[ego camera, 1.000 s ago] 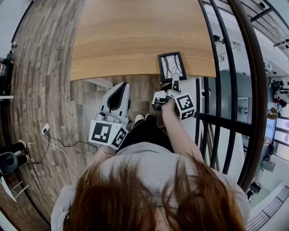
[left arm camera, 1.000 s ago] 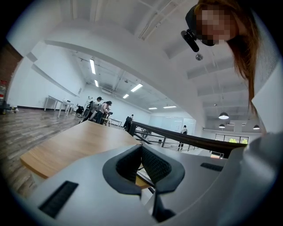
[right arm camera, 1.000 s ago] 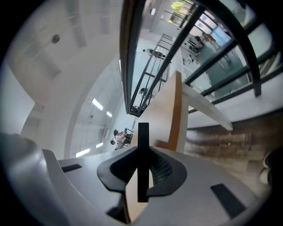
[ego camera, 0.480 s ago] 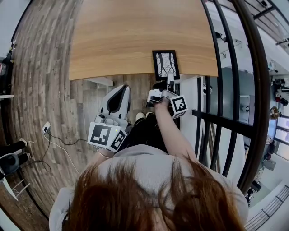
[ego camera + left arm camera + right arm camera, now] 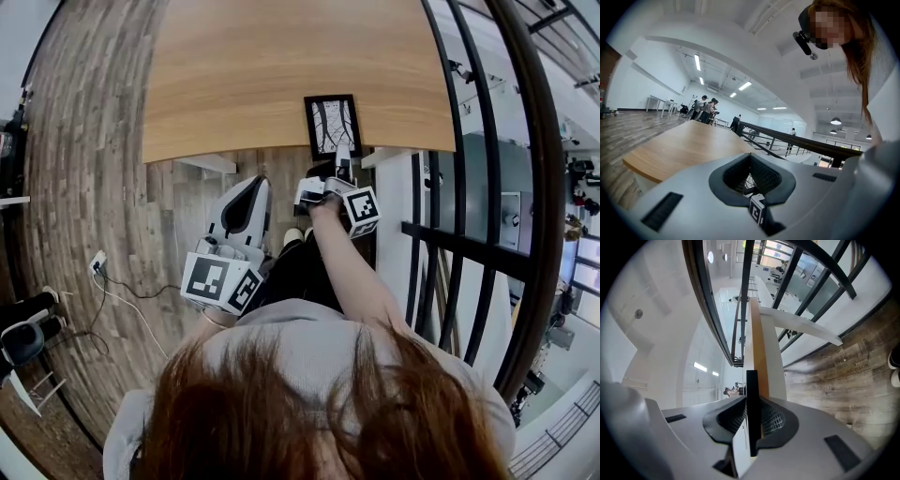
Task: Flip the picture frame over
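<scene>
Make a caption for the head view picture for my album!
Right claw clamped on the picture frame by its near edge, picture side up, at the wooden table edge.

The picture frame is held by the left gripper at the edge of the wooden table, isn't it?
Not the left one. The right gripper holds the picture frame at the edge of the wooden table. The right gripper view shows its jaws closed on the frame's black edge. The left gripper holds nothing.
</scene>
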`<action>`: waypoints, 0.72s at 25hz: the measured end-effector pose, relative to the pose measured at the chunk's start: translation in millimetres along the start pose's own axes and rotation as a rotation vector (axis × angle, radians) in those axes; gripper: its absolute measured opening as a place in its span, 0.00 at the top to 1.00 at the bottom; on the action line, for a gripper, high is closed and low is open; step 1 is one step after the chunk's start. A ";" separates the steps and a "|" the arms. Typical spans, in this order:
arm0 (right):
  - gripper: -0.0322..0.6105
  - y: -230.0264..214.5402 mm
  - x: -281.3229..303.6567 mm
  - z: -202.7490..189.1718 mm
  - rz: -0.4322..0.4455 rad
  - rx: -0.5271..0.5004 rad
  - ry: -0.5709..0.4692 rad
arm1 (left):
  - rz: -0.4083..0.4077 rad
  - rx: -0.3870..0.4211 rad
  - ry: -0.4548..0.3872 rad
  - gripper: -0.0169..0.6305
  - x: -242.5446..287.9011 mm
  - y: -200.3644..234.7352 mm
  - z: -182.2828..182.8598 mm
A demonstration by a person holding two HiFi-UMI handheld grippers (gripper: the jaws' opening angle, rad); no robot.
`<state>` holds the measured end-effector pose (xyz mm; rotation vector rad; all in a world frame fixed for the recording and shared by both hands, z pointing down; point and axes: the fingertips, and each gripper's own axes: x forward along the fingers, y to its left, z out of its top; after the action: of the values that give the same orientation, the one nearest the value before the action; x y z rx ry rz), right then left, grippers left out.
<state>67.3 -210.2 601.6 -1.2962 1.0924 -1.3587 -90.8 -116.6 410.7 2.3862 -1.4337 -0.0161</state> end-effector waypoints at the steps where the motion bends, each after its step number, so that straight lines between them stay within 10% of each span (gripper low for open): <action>1: 0.82 -0.4 0.7 -0.1 -0.003 0.000 -0.003 | -0.001 -0.003 0.003 0.96 0.3 0.1 -1.2; 18: 0.73 11.8 6.8 -2.2 -0.037 -0.178 0.104 | -0.022 -0.029 0.010 0.96 1.3 -5.7 -5.3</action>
<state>65.6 -218.9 591.0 -1.3923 1.2909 -1.3938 -84.3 -113.7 414.1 2.3749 -1.3934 -0.0303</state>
